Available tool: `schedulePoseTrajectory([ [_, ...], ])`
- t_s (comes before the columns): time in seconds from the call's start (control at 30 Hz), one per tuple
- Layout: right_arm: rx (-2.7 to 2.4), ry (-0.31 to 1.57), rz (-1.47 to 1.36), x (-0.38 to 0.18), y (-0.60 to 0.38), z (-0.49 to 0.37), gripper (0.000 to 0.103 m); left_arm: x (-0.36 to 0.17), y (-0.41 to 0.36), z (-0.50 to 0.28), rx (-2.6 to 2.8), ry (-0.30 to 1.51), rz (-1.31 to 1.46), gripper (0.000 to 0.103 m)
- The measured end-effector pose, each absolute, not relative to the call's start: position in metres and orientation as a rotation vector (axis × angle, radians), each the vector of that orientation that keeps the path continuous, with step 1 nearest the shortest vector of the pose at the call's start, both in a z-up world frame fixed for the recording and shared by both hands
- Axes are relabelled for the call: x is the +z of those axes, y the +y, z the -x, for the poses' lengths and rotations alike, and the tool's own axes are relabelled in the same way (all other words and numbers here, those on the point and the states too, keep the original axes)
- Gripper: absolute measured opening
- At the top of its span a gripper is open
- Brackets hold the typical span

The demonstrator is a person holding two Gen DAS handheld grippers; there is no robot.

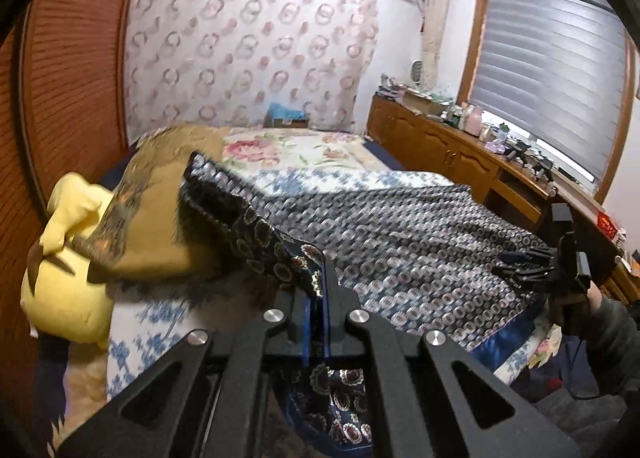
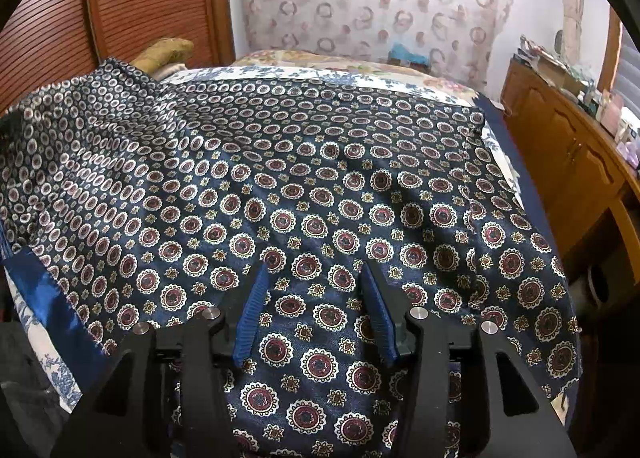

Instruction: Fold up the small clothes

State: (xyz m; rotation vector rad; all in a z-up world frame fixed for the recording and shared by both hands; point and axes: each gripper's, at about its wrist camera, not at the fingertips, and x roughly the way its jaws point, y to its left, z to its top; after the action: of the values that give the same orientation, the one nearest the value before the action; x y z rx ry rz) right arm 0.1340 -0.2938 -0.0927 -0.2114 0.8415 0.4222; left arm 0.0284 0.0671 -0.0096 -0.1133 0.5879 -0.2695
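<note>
My left gripper (image 1: 318,318) is pressed together on an edge of the patterned scarf (image 2: 320,186), a navy cloth printed with red and white medallions. The cloth passes between the blue pads and hangs below them, and a flap of it rises from the pinch towards the far left of the bed (image 1: 304,146). My right gripper (image 2: 318,314) stands spread above the scarf's near part. Nothing lies between its pads (image 2: 252,318), and I cannot tell whether their tips touch the fabric.

The scarf lies spread over the floral bedcover, reaching from the near edge to about the middle of the bed. Its plain blue border (image 2: 44,290) shows at the near left.

Judgement: the first fold is in hand, with one corner or edge lifted and the rest flat. The next move calls for my right gripper to close on the matching near edge, so that both sides can be carried over together and laid square.

Limits of inspection: the lifted flap is blurred in the left wrist view, so its exact edge is uncertain. The scarf's near hem is hidden behind the gripper bodies in both views. The yellow plush toy (image 1: 68,258) and ochre cushion (image 1: 160,210) sit near the flap.
</note>
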Motion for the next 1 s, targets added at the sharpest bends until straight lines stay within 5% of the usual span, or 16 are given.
schedulePoseTrajectory([
  [1.0, 0.418, 0.831, 0.114, -0.088, -0.312, -0.136, 0.050, 0.052, -0.080, -0.112, -0.557, 0.535, -0.007, 0.002],
])
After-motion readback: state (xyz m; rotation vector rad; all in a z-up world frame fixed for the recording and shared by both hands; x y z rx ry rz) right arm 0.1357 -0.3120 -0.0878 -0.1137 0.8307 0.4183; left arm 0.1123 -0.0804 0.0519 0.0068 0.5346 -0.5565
